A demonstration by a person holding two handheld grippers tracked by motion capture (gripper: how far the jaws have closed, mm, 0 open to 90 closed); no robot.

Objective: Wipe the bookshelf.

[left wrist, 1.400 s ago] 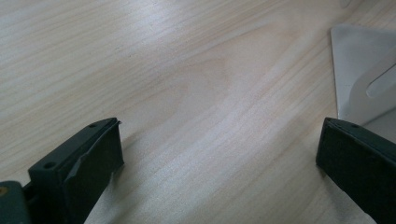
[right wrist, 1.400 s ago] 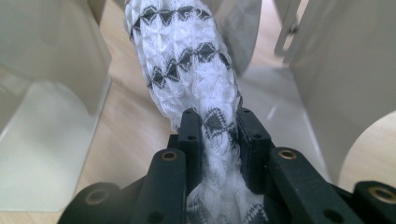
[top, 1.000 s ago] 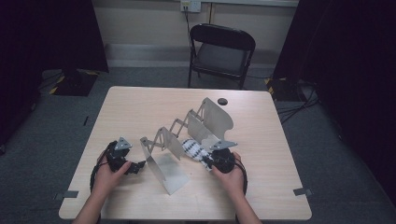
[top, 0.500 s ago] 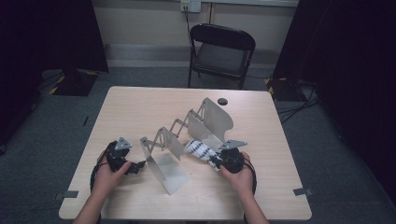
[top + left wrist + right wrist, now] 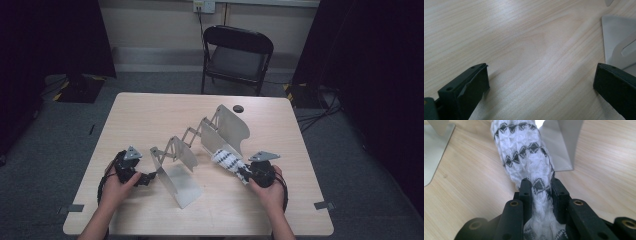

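1. R claw [image 5: 248,172] is clamped on a white & black knitted sock [image 5: 227,161]; in the right gripper view the sock [image 5: 524,152] is pinched between the two jaws, which are nearly closed on the fabric
2. Sock is seen stretched from the R claw up-left toward the metal rack [image 5: 200,145], its far end just beside the rack's rear plates; whether it touches them can't be told
3. L claw [image 5: 147,178] is held wide open w/ nothing between the jaws; in the left gripper view bare worktop [image 5: 524,50] is seen between them, & a flat metal plate [image 5: 616,40] of the rack lies by the one jaw
4. Rack is spread zigzag across the mid worktop [image 5: 150,115], w/ its front plate just beside the L claw
5. A small dark round object [image 5: 238,108] is seen near the far edge of the worktop
6. A black folding chair [image 5: 237,55] is placed beyond the worktop
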